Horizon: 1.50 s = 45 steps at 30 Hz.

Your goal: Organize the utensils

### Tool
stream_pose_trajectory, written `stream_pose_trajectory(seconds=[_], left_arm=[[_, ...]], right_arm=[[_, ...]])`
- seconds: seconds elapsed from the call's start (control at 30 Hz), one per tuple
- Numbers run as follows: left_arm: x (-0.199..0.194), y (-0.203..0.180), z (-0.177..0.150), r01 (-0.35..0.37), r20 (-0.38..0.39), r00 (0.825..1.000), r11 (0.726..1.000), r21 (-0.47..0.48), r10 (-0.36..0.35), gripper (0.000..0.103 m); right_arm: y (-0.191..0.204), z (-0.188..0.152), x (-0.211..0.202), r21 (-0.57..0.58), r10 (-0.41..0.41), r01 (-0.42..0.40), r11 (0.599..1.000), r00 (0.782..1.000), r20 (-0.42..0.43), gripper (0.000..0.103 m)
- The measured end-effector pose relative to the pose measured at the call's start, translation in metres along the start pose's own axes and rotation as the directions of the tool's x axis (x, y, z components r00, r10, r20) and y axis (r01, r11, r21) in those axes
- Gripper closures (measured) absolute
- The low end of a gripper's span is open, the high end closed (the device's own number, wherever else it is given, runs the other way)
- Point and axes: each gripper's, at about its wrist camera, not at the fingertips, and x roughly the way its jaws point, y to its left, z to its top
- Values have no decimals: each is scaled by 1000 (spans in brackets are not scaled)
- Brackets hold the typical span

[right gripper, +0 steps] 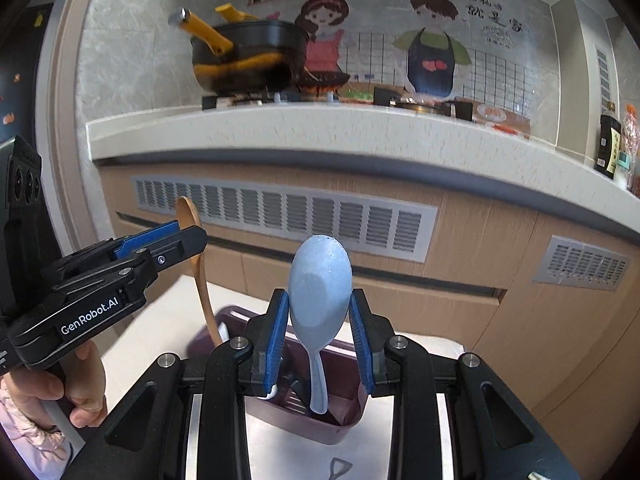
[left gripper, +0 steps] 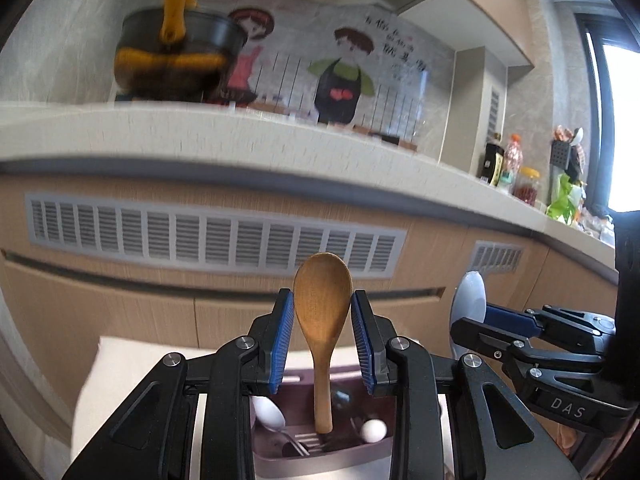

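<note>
Spoons in both grippers, lifted above the holder. Left gripper (left gripper: 323, 312) pinches a wooden spoon (left gripper: 322, 320) by the neck – bowl up, handle hanging down toward the purple utensil holder (left gripper: 320, 456) below it. Blue pads (left gripper: 282, 340) sit either side of the bowl, narrow gap, clamped on the spoon. The right wrist view confirms it from the side: left gripper (right gripper: 188, 232) near the left edge, wooden spoon (right gripper: 196, 256) upright through it, a hand (right gripper: 52, 388) in a pink sleeve on the grip.

Right gripper (right gripper: 320, 316) pinches a pale blue plastic rice spoon (right gripper: 320, 292) the same way – bowl up, handle down over the utensil holder (right gripper: 340, 428). Pads (right gripper: 276, 340) close against the spoon's neck. In the left wrist view the right gripper (left gripper: 472, 320) shows at the right, with the blue spoon (left gripper: 470, 300) bowl sticking up behind it.

Holder stands on a white surface (right gripper: 152, 344) in front of the cabinets. Inside, left wrist view: a metal spoon (left gripper: 270, 412), a fork (left gripper: 304, 440), a white rounded piece (left gripper: 374, 430), darker items that are too shadowed to identify.

Far side: kitchen counter (right gripper: 280, 128) with a black pan with yellow handle (right gripper: 248, 56) on the stove, cartoon wall decal (right gripper: 432, 48) behind. Bottles and jars (left gripper: 516, 168) at far right of the counter. Vent grille (left gripper: 216, 236) in the cabinet front below. Background is motion-blurred.
</note>
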Motion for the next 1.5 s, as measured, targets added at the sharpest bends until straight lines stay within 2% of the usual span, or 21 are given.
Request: stream_pose_trajectory(seconds=[0.13, 0.33, 0.43, 0.53, 0.6, 0.63, 0.67, 0.73, 0.83, 0.97, 1.1, 1.27, 1.37, 1.43, 1.5], left_arm=[[21, 5, -23, -10, -75, 997, 1000, -18, 9, 72], [41, 8, -58, -11, -196, 981, 999, -32, 5, 72], [39, 8, -64, -15, -217, 976, 999, -41, 6, 72], [23, 8, -63, -16, -191, 982, 999, -51, 6, 71], [10, 7, -62, -37, -191, 981, 998, -50, 27, 63], [3, 6, -64, -54, -202, 979, 997, -47, 44, 59], [-3, 5, -65, -63, -209, 977, 997, -45, 52, 58], [-15, 2, -71, -76, -227, 972, 997, -29, 68, 57], [-35, -4, -89, -99, -262, 960, 995, 6, 97, 56], [-58, -14, -122, -129, -310, 940, 990, 60, 142, 49], [-74, -19, -154, -132, -385, 911, 989, 68, 149, 49], [-80, -20, -181, -130, -453, 880, 989, 65, 146, 49], [-81, -19, -188, -141, -476, 865, 987, 74, 159, 49], [-79, -20, -189, -130, -488, 860, 989, 71, 148, 49], [-75, -24, -187, -93, -491, 864, 993, 67, 114, 47]], right_arm=[[-6, -13, 24, 37, 28, -25, 999, 998, -63, 75], [-12, -43, 54, 75, 68, -57, 996, 985, -161, 75], [-9, -51, 60, 69, 77, -65, 996, 979, -190, 74], [-11, -54, 58, 70, 63, -50, 996, 980, -191, 71], [-16, -54, 49, 80, 58, -44, 996, 982, -177, 64], [-17, -54, 45, 81, 53, -40, 996, 984, -171, 56], [-18, -56, 37, 76, 35, -23, 997, 987, -159, 47], [-19, -58, 25, 62, -3, 12, 998, 990, -143, 40], [-19, -71, 5, 30, -38, 43, 999, 989, -142, 39], [-13, -101, -16, -18, -81, 79, 997, 982, -172, 26], [-2, -136, -28, -82, -112, 96, 992, 970, -215, 26], [15, -180, -35, -63, -2, -18, 998, 949, -316, 26], [27, -195, -35, -57, 62, -87, 995, 934, -353, 26], [32, -201, -33, -33, 116, -139, 990, 918, -380, 28], [35, -209, -32, 8, 157, -168, 986, 901, -405, 28]])
